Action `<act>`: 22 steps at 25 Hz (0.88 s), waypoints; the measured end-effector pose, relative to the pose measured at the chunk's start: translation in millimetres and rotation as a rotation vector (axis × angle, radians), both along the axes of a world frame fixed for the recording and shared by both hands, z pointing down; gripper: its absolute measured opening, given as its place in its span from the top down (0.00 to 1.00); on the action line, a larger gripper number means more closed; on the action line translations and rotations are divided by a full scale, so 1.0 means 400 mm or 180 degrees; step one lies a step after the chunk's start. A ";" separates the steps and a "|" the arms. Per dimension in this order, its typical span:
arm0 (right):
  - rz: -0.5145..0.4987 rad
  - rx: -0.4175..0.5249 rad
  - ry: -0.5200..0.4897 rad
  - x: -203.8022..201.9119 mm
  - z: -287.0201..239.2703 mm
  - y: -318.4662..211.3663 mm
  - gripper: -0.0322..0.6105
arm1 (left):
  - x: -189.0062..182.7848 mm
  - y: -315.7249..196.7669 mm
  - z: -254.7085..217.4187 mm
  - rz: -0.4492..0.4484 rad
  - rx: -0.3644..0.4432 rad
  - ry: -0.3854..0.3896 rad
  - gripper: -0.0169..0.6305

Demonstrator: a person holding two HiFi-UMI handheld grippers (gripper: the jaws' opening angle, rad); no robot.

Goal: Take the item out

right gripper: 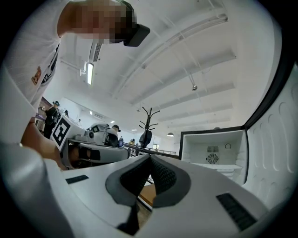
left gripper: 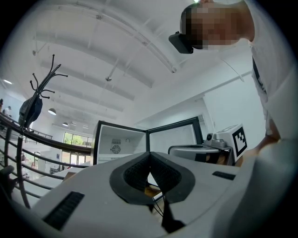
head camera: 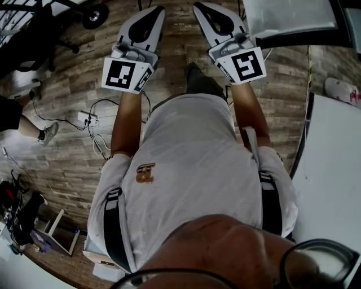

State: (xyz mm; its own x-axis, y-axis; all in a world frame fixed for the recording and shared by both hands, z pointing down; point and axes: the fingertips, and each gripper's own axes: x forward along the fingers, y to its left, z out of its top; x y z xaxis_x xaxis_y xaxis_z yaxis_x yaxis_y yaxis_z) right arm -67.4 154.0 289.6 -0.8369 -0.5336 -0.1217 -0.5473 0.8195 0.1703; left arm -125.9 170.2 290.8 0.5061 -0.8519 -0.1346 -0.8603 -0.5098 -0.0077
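Note:
A small fridge (left gripper: pixel 120 143) stands open ahead, its white inside showing a round vent and a shelf (right gripper: pixel 214 155). Its door (left gripper: pixel 176 135) is swung wide. I cannot make out any item inside. My left gripper (left gripper: pixel 149 157) points at it, shut with nothing between the pads. My right gripper (right gripper: pixel 150 159) is also shut and holds nothing. From the head view both are held out side by side over the floor, the left gripper (head camera: pixel 158 10) and the right gripper (head camera: pixel 199 5), each with its marker cube nearest me.
Wood-plank floor (head camera: pixel 67 152) with a power strip and cables (head camera: pixel 87 117) at the left. A white panel (head camera: pixel 333 169) lies at the right. A coat stand (right gripper: pixel 149 124) and a railing (left gripper: pixel 28 139) stand to the left of the fridge. Another person's leg (head camera: pixel 34 130) is at far left.

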 end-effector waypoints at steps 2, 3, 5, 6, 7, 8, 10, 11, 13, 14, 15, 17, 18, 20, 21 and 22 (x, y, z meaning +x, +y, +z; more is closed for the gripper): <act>0.0005 -0.0021 0.0046 -0.006 0.009 -0.066 0.90 | -0.010 -0.065 0.003 -0.0017 -0.0007 -0.0005 0.95; 0.0009 -0.0022 0.0056 -0.008 0.014 -0.098 0.90 | -0.012 -0.098 0.007 -0.0023 -0.0009 -0.0009 0.95; 0.0013 -0.0015 0.0068 -0.005 0.026 -0.160 0.90 | -0.012 -0.162 0.017 -0.0034 -0.0008 -0.0020 0.95; 0.0013 -0.0015 0.0069 -0.001 0.030 -0.188 0.90 | -0.009 -0.191 0.021 -0.0039 -0.0005 -0.0027 0.95; 0.0011 -0.0016 0.0065 0.004 0.031 -0.215 0.90 | -0.003 -0.219 0.023 -0.0044 0.0000 -0.0037 0.95; 0.0008 -0.0016 0.0054 0.010 0.031 -0.241 0.90 | 0.004 -0.246 0.024 -0.0046 0.0005 -0.0050 0.95; -0.0001 -0.0001 -0.0001 0.022 0.023 -0.295 0.90 | 0.023 -0.303 0.024 -0.0044 0.0009 -0.0068 0.95; -0.0006 0.0007 -0.0033 0.028 0.018 -0.325 0.90 | 0.032 -0.334 0.022 -0.0040 0.0008 -0.0070 0.95; -0.0009 0.0003 -0.0060 0.038 0.004 -0.391 0.90 | 0.049 -0.401 0.012 -0.0034 0.0001 -0.0071 0.95; -0.0010 0.0009 -0.0078 0.043 -0.005 -0.425 0.90 | 0.056 -0.434 0.007 -0.0035 -0.0003 -0.0072 0.95; -0.0012 0.0027 -0.0109 0.047 -0.014 -0.458 0.90 | 0.061 -0.466 0.004 -0.0039 -0.0010 -0.0076 0.95; -0.0017 0.0043 -0.0133 0.050 -0.015 -0.520 0.90 | 0.067 -0.528 0.012 -0.0057 -0.0031 -0.0093 0.95; -0.0016 0.0018 -0.0095 0.050 -0.003 -0.549 0.90 | 0.067 -0.559 0.021 -0.0068 -0.0045 -0.0103 0.95; -0.0018 -0.0010 -0.0048 0.045 0.013 -0.609 0.90 | 0.061 -0.622 0.036 -0.0092 -0.0076 -0.0122 0.95; -0.0025 0.0022 -0.0087 0.039 0.005 -0.640 0.90 | 0.057 -0.655 0.037 -0.0104 -0.0092 -0.0130 0.95; -0.0035 0.0059 -0.0125 0.033 -0.007 -0.671 0.90 | 0.053 -0.687 0.035 -0.0116 -0.0109 -0.0136 0.95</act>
State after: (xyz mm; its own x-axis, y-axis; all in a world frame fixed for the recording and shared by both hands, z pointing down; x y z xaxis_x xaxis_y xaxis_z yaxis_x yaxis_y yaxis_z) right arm -54.2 -114.2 286.7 -0.8371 -0.5218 -0.1643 -0.5448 0.8224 0.1642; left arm -104.6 -104.6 305.0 0.4792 -0.8737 -0.0840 -0.8776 -0.4786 -0.0278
